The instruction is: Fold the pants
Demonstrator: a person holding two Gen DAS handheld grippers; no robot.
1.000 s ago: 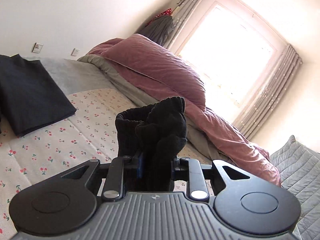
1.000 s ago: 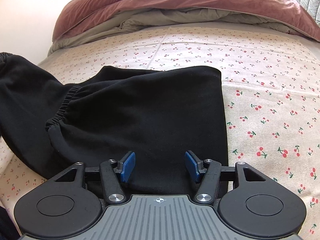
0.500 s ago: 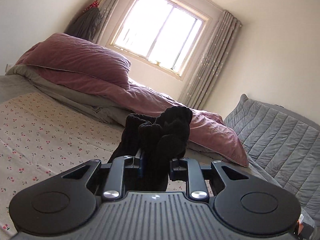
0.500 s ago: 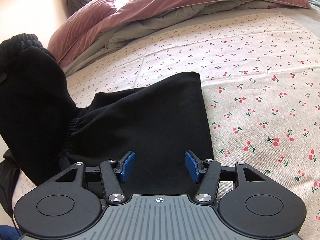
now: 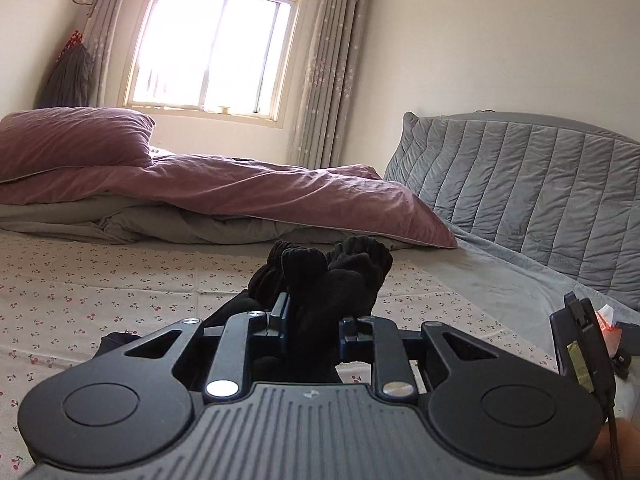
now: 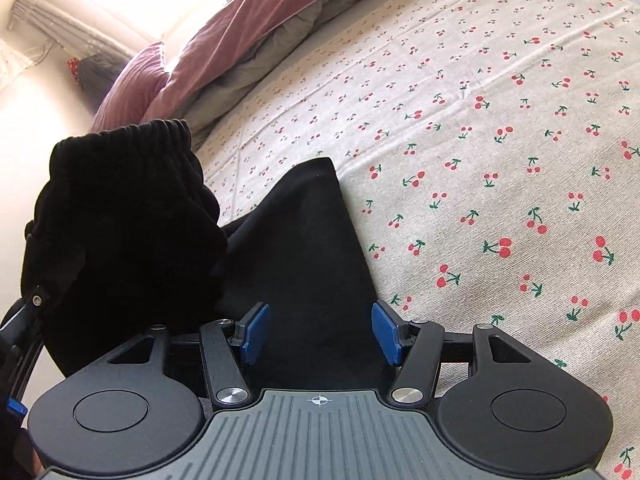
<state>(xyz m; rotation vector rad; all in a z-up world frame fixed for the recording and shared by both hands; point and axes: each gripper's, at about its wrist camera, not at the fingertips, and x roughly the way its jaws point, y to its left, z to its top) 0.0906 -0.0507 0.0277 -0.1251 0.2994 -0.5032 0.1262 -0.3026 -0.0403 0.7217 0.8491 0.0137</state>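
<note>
**Pants bunched in left gripper, lifted off the sheet**

Material: pants [image 5: 336, 280] are black, soft, matte knit with a ribbed, gathered elastic band; the fabric crumples into thick rounded folds. Bed sheet [image 6: 480, 140] is pale woven cotton printed with small red cherries, lightly creased.

Left gripper [image 5: 312, 328]: clenched on a wad of the pants, which bulges up and forward out of the narrow gap between the pads. In the right wrist view that same bundle [image 6: 120, 200] hangs to the left of the right gripper, band uppermost.

Right gripper [image 6: 316, 334]: blue pads apart, nothing pinched. A flat, smooth panel of the pants lies directly ahead and under the gap, its straight edge running away along the right pad; whether the pads touch the cloth is unclear from this angle.

Beyond: mauve quilt [image 5: 240, 192], wrinkled.
</note>
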